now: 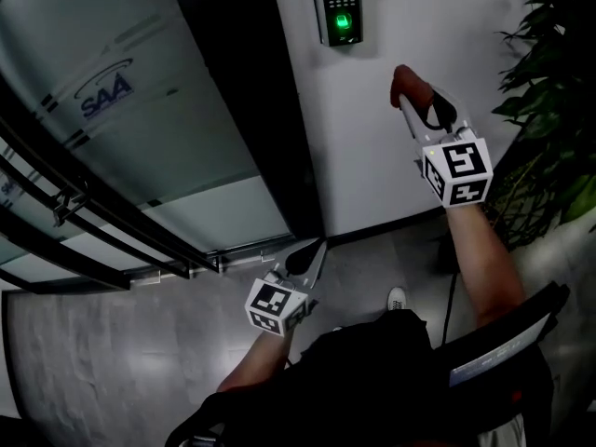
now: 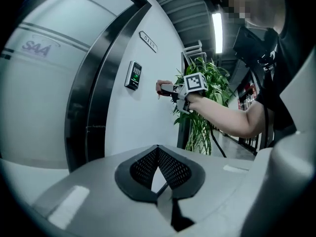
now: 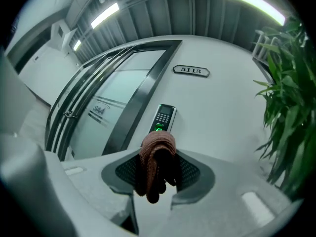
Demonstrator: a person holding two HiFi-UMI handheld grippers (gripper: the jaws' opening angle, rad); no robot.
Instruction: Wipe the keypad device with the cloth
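Closest to you, your left gripper (image 1: 311, 257) hangs low by your hip, over the floor (image 1: 121, 343) at the foot of the dark door frame (image 1: 247, 82). Its jaws are pressed together at the tips with nothing between them, and it is well apart from the work.

Higher and further out, your right gripper (image 1: 421, 108) is raised toward the wall (image 1: 410, 26). It is pinching the brown cloth (image 3: 157, 158), which bunches over the jaw tips and droops down in front of them, so the cloth leads.

Beyond it, the keypad device (image 1: 340, 7) is mounted on the wall with its long axis vertical and a green light at its lower end. The cloth is not touching it yet. From your head it sits up and to the left of the cloth. Along the right gripper it shows almost dead ahead, just above the cloth's top edge. Your right hand is clearly the nearer one, so the reach is probably forward and slightly up, with strokes running along the device's height.

Keep clear of the plant (image 1: 549, 82) on your right.
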